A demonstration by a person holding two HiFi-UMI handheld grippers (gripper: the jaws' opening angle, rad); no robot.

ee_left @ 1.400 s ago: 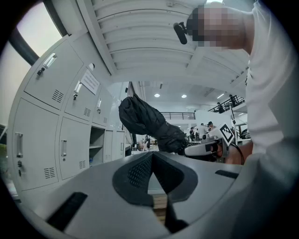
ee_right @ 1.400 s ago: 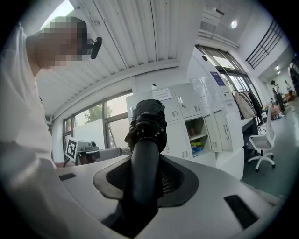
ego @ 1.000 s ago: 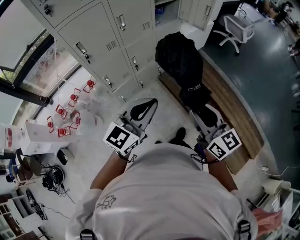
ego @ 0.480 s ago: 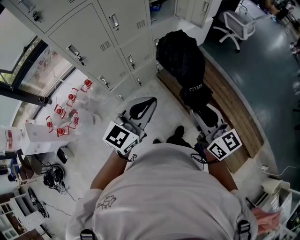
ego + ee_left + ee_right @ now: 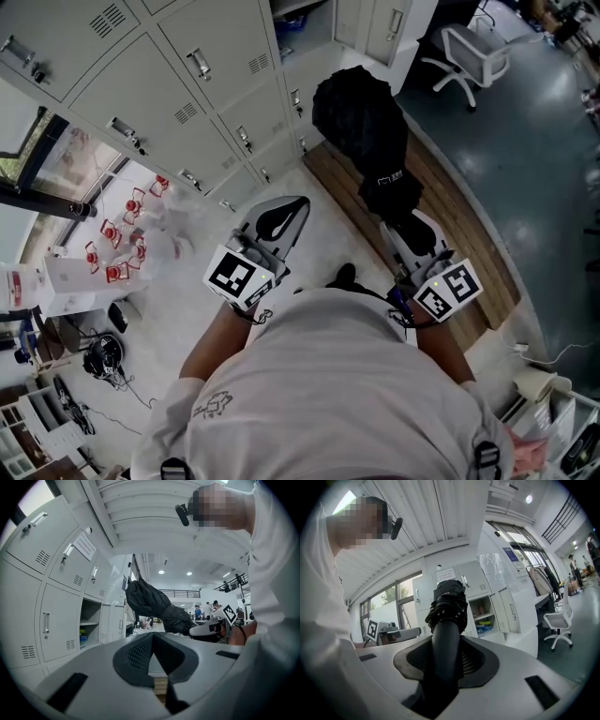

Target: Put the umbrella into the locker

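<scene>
The folded black umbrella [image 5: 361, 122] sticks out level from my right gripper [image 5: 405, 220], which is shut on its handle. In the right gripper view the black handle [image 5: 443, 653] fills the gap between the jaws and the bundled canopy [image 5: 449, 604] stands beyond them. My left gripper [image 5: 298, 204] is held level beside it, jaws together with nothing between them. A wall of grey lockers [image 5: 178, 84] runs ahead to the left. One locker stands open with shelves [image 5: 483, 613], also seen as the open locker [image 5: 90, 623] in the left gripper view.
A wooden bench [image 5: 459, 225] runs along my right side. A white office chair [image 5: 464, 56] stands on the dark floor beyond. Several red-topped items [image 5: 122, 239] and a white box sit on the pale floor at the left, by a window. Cables and headphones [image 5: 103, 356] lie lower left.
The lockers have slid down and right in the head view as the person walks toward them. Both grippers keep their pose, and the umbrella stays in the right one.
</scene>
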